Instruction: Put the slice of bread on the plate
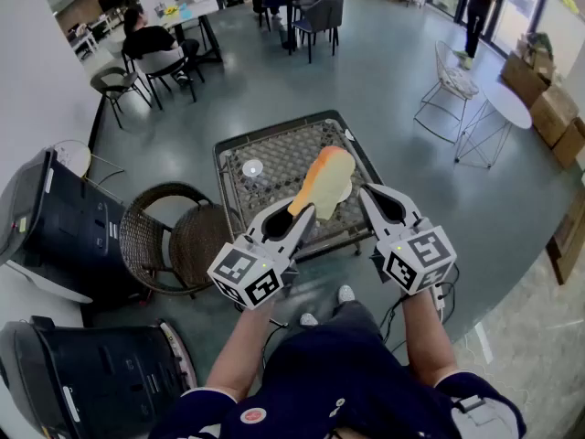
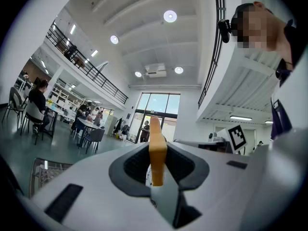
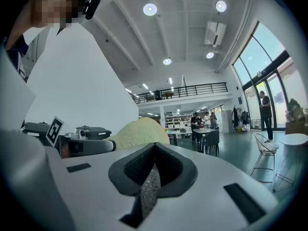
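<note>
A slice of bread [image 1: 324,183], tan crust with a pale face, is held upright in the air over the woven table [image 1: 274,158]. My left gripper [image 1: 299,214] is shut on its lower edge. In the left gripper view the slice [image 2: 157,148] stands edge-on between the pads of that gripper [image 2: 156,176]. My right gripper [image 1: 367,193] hovers just right of the bread, shut and holding nothing; in its own view the right gripper [image 3: 152,170] has the bread's pale face [image 3: 137,134] to its left. A white plate rim [image 1: 345,191] peeks out from behind the slice.
A small round glass-like thing [image 1: 251,167] sits on the table. A wicker chair [image 1: 174,236] stands left of the table, with black machines [image 1: 55,222] beyond it. At the right are a wire chair [image 1: 452,80] and a round white table [image 1: 507,103].
</note>
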Motion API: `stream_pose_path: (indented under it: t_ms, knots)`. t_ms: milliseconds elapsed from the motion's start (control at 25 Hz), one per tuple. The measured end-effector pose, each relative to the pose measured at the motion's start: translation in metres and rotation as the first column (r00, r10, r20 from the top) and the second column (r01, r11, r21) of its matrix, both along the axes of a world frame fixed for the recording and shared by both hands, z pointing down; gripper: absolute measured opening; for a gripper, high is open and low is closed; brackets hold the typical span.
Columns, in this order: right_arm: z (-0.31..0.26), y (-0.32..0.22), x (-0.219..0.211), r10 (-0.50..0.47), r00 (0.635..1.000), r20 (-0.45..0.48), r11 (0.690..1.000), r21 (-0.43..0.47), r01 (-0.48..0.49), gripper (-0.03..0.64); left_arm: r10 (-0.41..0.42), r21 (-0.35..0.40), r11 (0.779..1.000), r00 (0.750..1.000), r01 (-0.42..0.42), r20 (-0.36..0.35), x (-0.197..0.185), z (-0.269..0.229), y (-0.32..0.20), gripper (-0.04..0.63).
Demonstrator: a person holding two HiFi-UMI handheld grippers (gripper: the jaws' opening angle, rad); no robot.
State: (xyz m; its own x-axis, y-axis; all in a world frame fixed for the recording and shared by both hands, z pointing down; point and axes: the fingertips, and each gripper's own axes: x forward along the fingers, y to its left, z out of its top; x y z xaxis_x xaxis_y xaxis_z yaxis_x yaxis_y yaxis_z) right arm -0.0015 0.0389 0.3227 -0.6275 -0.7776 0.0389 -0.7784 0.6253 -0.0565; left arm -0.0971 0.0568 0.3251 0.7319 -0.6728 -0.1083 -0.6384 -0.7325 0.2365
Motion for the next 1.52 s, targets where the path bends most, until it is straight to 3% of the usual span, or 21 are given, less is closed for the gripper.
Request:
stream_pose_path:
  t_ms: [960,1520]
  knots:
    - [0.008,-0.012,-0.005,0.015,1.0,0.008,0.999,-0.032,-0.014,0.008,0.014,-0.012,1.0,1.0,-0.014,-0.007,-0.005,0.007,-0.014,0.092]
    - [0.02,-0.09,0.027,-0.015,1.0,0.024,0.998,-0.064,0.016,0.008,-0.026,-0.056,0.998,1.0,0.026,0.005,0.024,0.025,-0.091,0.092]
